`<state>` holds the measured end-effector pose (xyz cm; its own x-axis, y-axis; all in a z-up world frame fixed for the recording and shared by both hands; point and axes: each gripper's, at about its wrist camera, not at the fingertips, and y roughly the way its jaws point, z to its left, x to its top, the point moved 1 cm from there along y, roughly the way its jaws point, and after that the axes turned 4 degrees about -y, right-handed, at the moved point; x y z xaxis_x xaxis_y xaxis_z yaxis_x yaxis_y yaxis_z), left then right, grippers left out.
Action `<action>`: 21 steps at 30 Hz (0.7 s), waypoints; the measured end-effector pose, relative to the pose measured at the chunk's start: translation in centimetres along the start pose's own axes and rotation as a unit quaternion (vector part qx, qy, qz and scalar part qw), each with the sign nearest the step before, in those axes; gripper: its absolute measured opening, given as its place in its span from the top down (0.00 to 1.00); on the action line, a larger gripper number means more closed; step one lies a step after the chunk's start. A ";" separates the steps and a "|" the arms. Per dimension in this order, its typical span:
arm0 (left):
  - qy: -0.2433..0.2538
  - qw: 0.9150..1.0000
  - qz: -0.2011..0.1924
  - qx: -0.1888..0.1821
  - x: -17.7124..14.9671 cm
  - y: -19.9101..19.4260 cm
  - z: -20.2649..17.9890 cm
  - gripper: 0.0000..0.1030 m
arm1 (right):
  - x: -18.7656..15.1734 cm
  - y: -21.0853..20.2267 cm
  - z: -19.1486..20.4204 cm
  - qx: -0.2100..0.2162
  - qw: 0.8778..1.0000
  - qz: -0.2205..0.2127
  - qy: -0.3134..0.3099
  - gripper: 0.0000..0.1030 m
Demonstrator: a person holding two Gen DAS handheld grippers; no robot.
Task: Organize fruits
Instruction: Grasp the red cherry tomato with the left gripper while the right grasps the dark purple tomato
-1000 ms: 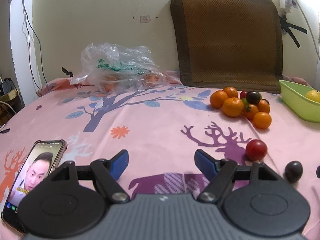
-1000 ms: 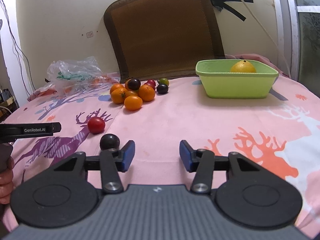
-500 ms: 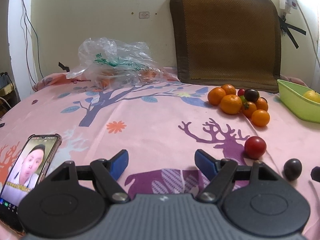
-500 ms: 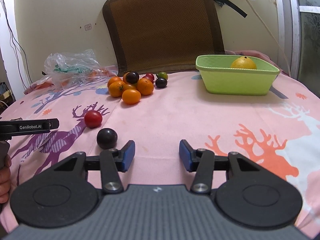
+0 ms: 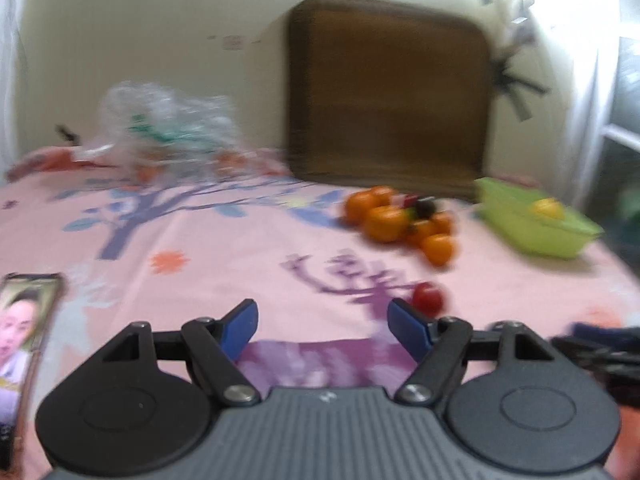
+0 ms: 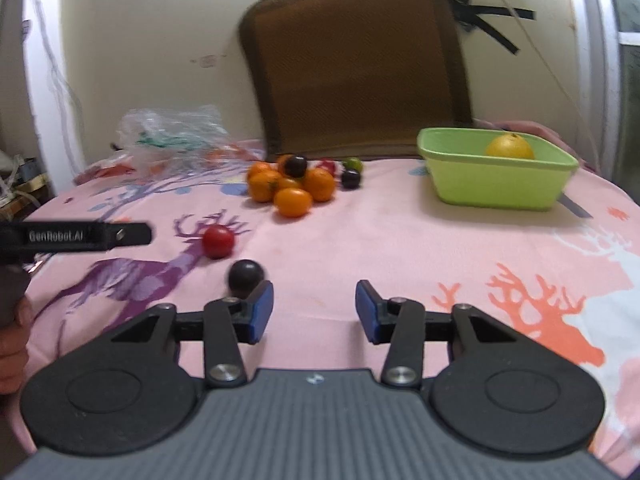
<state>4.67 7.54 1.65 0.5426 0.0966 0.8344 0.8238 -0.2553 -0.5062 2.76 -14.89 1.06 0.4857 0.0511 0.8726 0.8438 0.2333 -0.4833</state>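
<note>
Left wrist view, much blurred: the left gripper (image 5: 322, 326) hangs low over the pink printed cloth (image 5: 240, 248) with its blue-padded jaws spread wide and nothing between them. A red tomato (image 5: 427, 299) lies just past the right fingertip, apart from it. Farther back sits a heap of oranges (image 5: 394, 222) with a few small dark and red fruits on its far side, and to the right of the heap a green tub (image 5: 536, 232) with a yellow fruit (image 5: 547, 207) inside. A phone (image 5: 24, 332) with a lit screen lies at the left edge, a crumpled plastic bag (image 5: 168, 132) near the wall, and a brown mat (image 5: 390, 92) leans upright behind the fruit. Right wrist view: the right gripper (image 6: 315, 312) is likewise released and empty, low over the cloth. A dark plum-like fruit (image 6: 245, 274) rests right beside its left fingertip; whether they touch, I cannot tell. The red tomato lies just beyond, near the dark tip of the left gripper entering from the left edge.
</note>
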 end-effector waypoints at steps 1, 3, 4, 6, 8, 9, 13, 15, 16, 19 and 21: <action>0.003 1.000 -0.002 -0.016 0.1 -0.3 -0.3 0.31 | 0.1 0.0 0.3 0.010 1.000 0.000 -0.004 0.59; 0.016 0.999 -0.004 -0.045 0.5 -0.6 -1.0 0.35 | 0.5 0.3 0.9 0.025 1.000 0.002 -0.018 0.60; 0.023 0.998 -0.001 -0.053 0.7 -0.5 -1.4 0.35 | 0.6 0.5 1.3 0.028 0.999 0.003 -0.028 0.60; 0.027 0.997 0.009 -0.068 1.1 0.2 -2.0 0.36 | 0.8 1.1 1.9 0.036 0.998 0.009 -0.041 0.60; 0.029 0.996 0.027 -0.081 1.5 1.4 -2.6 0.38 | 0.9 1.7 2.1 0.044 0.998 0.018 -0.041 0.60; 0.034 0.995 0.034 -0.086 1.7 2.0 -2.9 0.39 | 1.0 1.9 2.1 0.047 0.998 0.023 -0.040 0.60; 0.056 0.993 0.055 -0.087 1.8 4.4 -4.1 0.45 | 1.3 3.0 2.4 0.055 0.997 0.039 -0.038 0.60; 0.059 0.992 0.071 -0.087 1.6 5.6 -4.4 0.53 | 1.4 3.4 2.5 0.055 0.997 0.045 -0.038 0.60; 0.058 0.992 0.080 -0.084 1.5 6.2 -4.5 0.60 | 1.4 3.5 2.4 0.055 0.997 0.045 -0.039 0.62; 0.058 0.992 0.082 -0.078 1.0 6.7 -4.4 0.69 | 1.4 3.5 2.5 0.067 0.996 0.043 -0.049 0.73; 0.046 0.992 0.081 -0.079 0.9 6.3 -4.2 0.70 | 1.3 3.2 2.5 0.066 0.996 0.039 -0.054 0.73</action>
<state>9.66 1.94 0.08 0.6435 -0.0442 0.7642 0.6861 -0.4094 -0.6014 5.56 -11.65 0.85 0.5153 0.1773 0.8385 0.7637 0.3490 -0.5431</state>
